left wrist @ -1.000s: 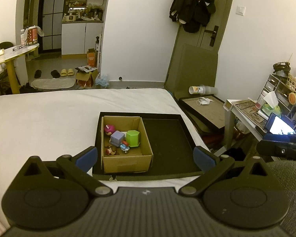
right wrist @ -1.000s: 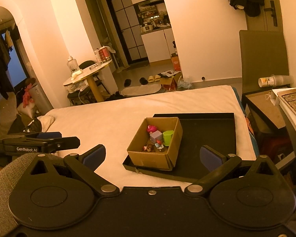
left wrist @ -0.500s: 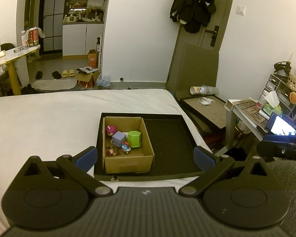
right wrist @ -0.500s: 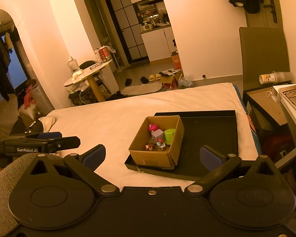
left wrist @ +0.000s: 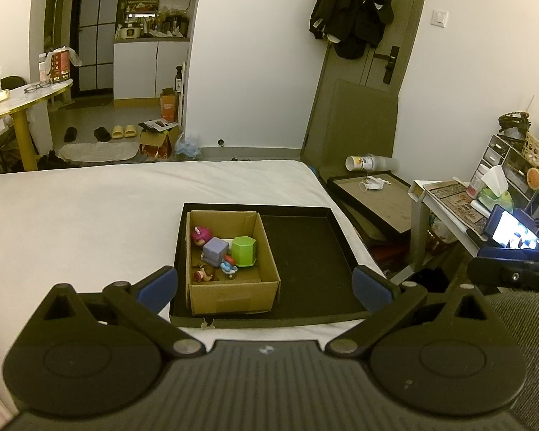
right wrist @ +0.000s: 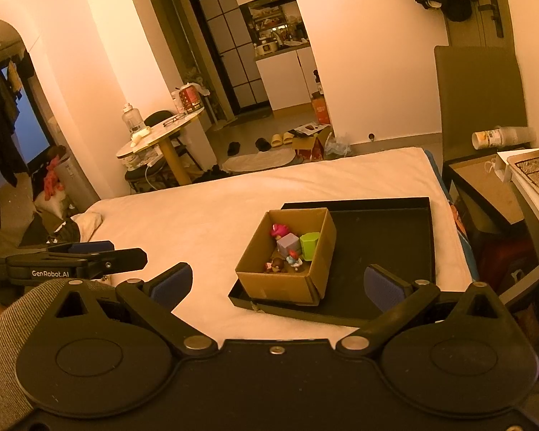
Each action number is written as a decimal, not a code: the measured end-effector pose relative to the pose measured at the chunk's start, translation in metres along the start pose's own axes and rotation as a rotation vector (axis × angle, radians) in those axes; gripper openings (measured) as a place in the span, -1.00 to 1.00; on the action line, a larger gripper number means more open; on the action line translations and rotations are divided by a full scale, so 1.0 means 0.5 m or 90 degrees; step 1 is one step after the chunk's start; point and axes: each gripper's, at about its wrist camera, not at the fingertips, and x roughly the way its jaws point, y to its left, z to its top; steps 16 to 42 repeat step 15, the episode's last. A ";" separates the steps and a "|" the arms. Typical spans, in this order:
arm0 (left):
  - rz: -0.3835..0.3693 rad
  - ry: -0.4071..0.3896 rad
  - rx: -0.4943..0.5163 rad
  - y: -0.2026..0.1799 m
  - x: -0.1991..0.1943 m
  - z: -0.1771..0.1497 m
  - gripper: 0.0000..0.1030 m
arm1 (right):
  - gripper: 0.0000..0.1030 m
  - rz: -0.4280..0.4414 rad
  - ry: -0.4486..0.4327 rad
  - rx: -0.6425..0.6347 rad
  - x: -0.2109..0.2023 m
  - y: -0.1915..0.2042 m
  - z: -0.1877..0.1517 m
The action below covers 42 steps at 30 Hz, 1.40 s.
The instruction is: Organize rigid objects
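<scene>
Nearest the left wrist camera, the left gripper (left wrist: 266, 285) has its jaws spread wide apart, with nothing between the blue pads (left wrist: 160, 285). It is held short of the near rim of the black tray (left wrist: 305, 251) without touching it. The right gripper (right wrist: 276, 283) is in the same condition: jaws fully apart, holding nothing, positioned short of the tray's near edge.

The black tray lies on a white bed surface (left wrist: 82, 215), close to its right edge. A cardboard box (left wrist: 233, 294) stands upright and open-topped in the left part of the tray, against its near rim. The right part of the tray floor is bare.

Contents of the box, near to far:
- A brown figurine (left wrist: 204, 273) at the near left.
- A small blue and red figurine (left wrist: 229, 263) just right of it.
- A purple cube (left wrist: 215, 249) behind these.
- A green hexagonal container (left wrist: 244, 250) beside the cube, on the right.
- A pink figurine (left wrist: 201, 235) at the far left.

Past the bed, a round table (left wrist: 21, 95) stands at far left and a dark door (left wrist: 370, 72) at far right.
</scene>
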 end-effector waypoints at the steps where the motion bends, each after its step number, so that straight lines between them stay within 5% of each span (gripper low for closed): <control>1: 0.000 0.000 0.000 0.000 0.000 0.000 1.00 | 1.00 0.001 0.001 0.001 -0.001 0.002 -0.002; 42: 0.001 -0.002 0.000 -0.003 0.000 -0.001 1.00 | 1.00 0.005 0.002 0.010 0.001 0.013 -0.011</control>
